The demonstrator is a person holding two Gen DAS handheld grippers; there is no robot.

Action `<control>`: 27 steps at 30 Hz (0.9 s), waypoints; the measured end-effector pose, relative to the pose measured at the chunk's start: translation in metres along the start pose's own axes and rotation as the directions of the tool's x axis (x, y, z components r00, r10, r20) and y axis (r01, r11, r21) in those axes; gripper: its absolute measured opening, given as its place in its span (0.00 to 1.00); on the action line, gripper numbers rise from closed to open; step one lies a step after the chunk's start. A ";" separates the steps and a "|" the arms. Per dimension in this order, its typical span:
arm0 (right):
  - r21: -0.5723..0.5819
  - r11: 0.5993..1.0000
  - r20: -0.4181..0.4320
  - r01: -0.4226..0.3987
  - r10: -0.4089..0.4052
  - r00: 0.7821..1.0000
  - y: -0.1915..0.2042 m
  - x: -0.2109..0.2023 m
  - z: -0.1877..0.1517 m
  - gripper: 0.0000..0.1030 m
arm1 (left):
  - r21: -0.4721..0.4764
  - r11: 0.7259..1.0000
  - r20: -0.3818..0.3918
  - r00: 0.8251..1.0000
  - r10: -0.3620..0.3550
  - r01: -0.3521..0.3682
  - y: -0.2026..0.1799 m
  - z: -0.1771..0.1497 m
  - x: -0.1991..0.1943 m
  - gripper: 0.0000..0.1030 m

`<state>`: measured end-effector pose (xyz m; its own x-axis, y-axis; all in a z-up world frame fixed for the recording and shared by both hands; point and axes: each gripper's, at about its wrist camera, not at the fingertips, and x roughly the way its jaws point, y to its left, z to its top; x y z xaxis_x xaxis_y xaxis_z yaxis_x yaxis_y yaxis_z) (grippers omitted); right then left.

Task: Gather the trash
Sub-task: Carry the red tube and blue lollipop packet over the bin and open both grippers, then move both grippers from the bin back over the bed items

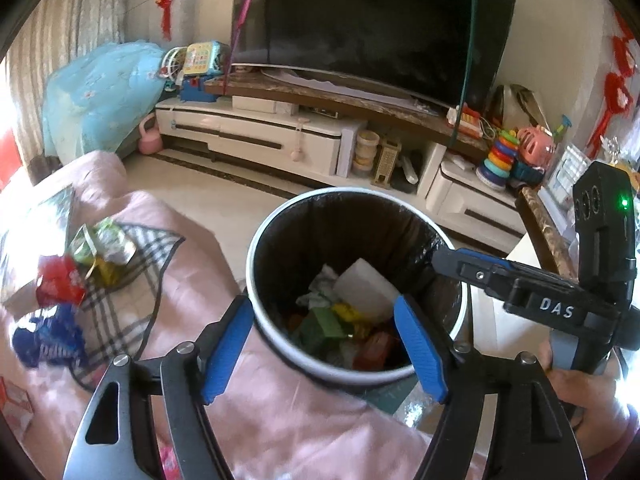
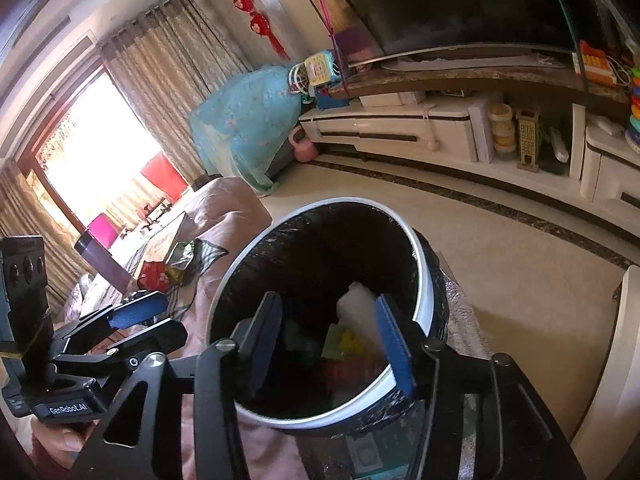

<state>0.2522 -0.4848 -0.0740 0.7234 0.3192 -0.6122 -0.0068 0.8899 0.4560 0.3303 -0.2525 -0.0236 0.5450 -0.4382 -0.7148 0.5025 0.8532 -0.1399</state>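
Observation:
A white-rimmed trash bin [image 1: 256,280] with a black liner stands beside the pink-covered sofa; it also shows in the right wrist view [image 2: 424,264]. It holds a white box [image 1: 364,288], crumpled paper and coloured wrappers. My left gripper [image 1: 324,340] is open and empty over the bin's near rim. My right gripper [image 2: 330,340] is open and empty over the bin mouth; it also shows at the right in the left wrist view [image 1: 476,270]. Loose trash lies on the sofa: a green wrapper [image 1: 102,242], a red wrapper [image 1: 60,284] and a blue wrapper [image 1: 50,338].
A checked cloth [image 1: 132,280] lies under the wrappers on the pink cover [image 1: 280,412]. A TV [image 1: 372,24] on a white cabinet [image 1: 256,136] stands across the tiled floor [image 2: 500,272]. Toys crowd the cabinet's right end [image 1: 500,156]. A table edge [image 1: 540,220] is at right.

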 end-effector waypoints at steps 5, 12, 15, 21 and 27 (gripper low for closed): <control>-0.008 1.000 0.015 -0.015 0.016 1.000 0.015 -0.008 -0.009 0.66 | -0.056 0.998 -0.005 1.000 0.009 -0.010 0.017 -0.027 -0.018 0.71; -0.029 0.999 0.021 -0.038 0.038 0.999 0.044 -0.014 -0.032 0.74 | -0.163 0.986 -0.007 0.999 0.031 -0.032 0.046 -0.066 -0.052 0.71; -0.046 0.998 0.010 -0.046 0.047 0.999 0.059 -0.013 -0.042 0.76 | -0.203 0.978 -0.002 0.999 0.045 -0.044 0.058 -0.082 -0.068 0.71; -0.087 0.993 -0.020 -0.077 0.075 0.997 0.090 -0.008 -0.065 0.80 | -0.273 0.960 0.013 0.997 0.074 -0.067 0.082 -0.113 -0.103 0.71; -0.136 0.985 -0.060 -0.104 0.096 0.994 0.122 0.002 -0.088 0.80 | -0.309 0.945 0.014 0.993 0.116 -0.106 0.100 -0.139 -0.135 0.71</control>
<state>0.1921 -0.3468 -0.0764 0.6763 0.4225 -0.6034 -0.1757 0.8880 0.4248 0.2138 -0.0687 -0.0369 0.6092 -0.3398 -0.7165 0.2093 0.9404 -0.2680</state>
